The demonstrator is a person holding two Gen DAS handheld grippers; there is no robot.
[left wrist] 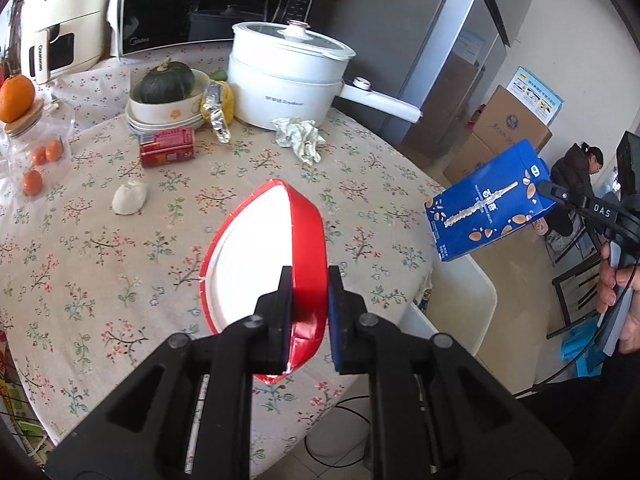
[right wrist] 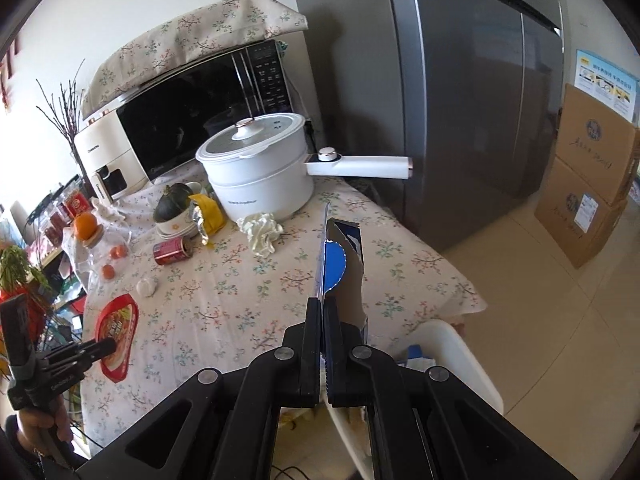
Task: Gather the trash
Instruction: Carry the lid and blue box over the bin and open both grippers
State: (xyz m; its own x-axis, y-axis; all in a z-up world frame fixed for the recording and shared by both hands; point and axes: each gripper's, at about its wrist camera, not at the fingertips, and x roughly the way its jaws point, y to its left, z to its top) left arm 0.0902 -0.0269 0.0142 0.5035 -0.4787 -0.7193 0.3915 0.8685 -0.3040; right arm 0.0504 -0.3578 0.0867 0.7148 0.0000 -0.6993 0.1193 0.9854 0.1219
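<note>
Left tongs (left wrist: 307, 280) pinch red bowl (left wrist: 280, 240); pot (left wrist: 286, 88) reads "Royalstar".

Left claw (left wrist: 308, 284) fingers hide the red tray's (left wrist: 264, 256) near end; far beyond, the microwave (left wrist: 200, 0) is cropped.

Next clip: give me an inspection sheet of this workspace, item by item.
Surface: table under a floral cloth.
Job's things: red tray and blue carton, both lifted; crumpled tissue, red can, foil wrapper on the cloth.
Clutter: white pot, squash in a bowl, oranges, microwave.
Grippers: left gripper shut on the tray; right gripper shut on the carton.
Cables: black cable by the right hand.
Surroundings: fridge, cardboard boxes, seated person.
</note>
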